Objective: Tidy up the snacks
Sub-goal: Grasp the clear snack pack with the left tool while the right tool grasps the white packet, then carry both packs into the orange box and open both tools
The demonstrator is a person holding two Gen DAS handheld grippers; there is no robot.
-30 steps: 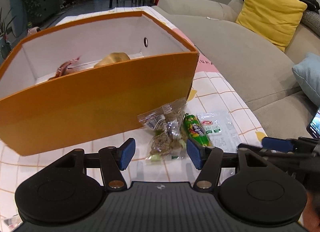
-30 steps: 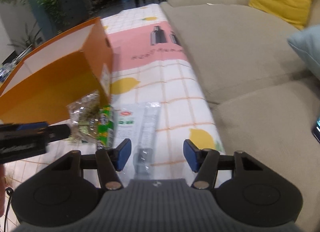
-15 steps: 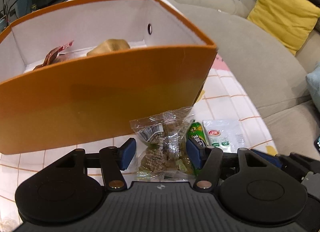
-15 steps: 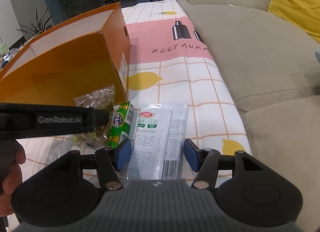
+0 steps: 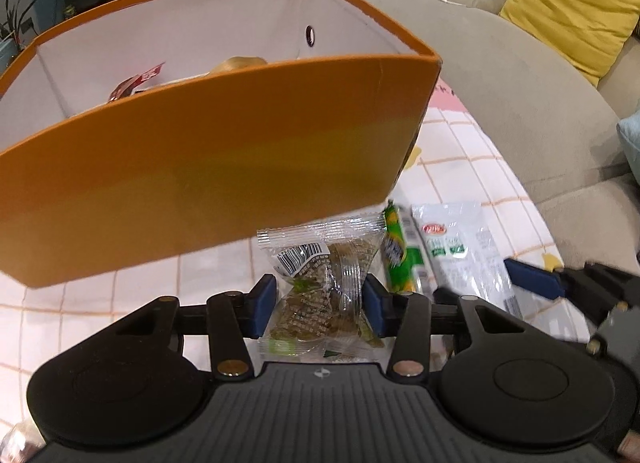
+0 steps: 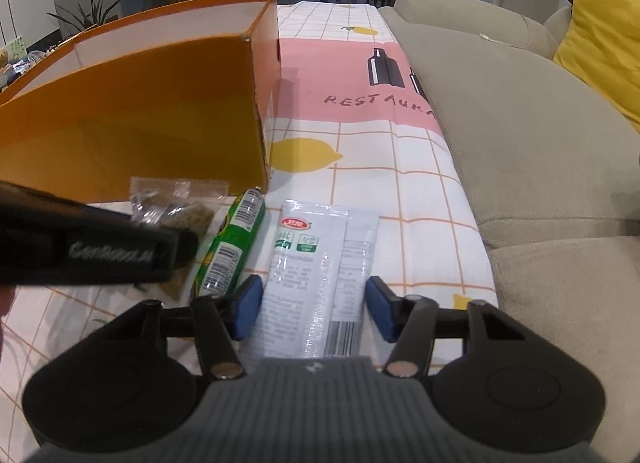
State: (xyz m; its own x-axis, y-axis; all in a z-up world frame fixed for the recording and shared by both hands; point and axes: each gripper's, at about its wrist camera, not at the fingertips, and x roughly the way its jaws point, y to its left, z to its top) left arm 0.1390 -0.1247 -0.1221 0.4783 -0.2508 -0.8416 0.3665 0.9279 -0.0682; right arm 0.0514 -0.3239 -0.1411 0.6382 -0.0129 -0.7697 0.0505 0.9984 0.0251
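Both tools lower now: left tool [image 5: 319,305] pinching clear packet [image 5: 320,283], right tool [image 6: 312,307] agape astride white pouch [image 6: 320,263].

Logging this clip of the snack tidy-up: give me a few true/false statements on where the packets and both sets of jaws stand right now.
1. The left gripper has its jaws either side of the clear snack packet. True.
2. The green snack stick lies inside the orange box. False: it lies on the tablecloth, beside the box.
3. The right gripper straddles the white packet. True.
4. The orange box is empty. False: snacks show inside.
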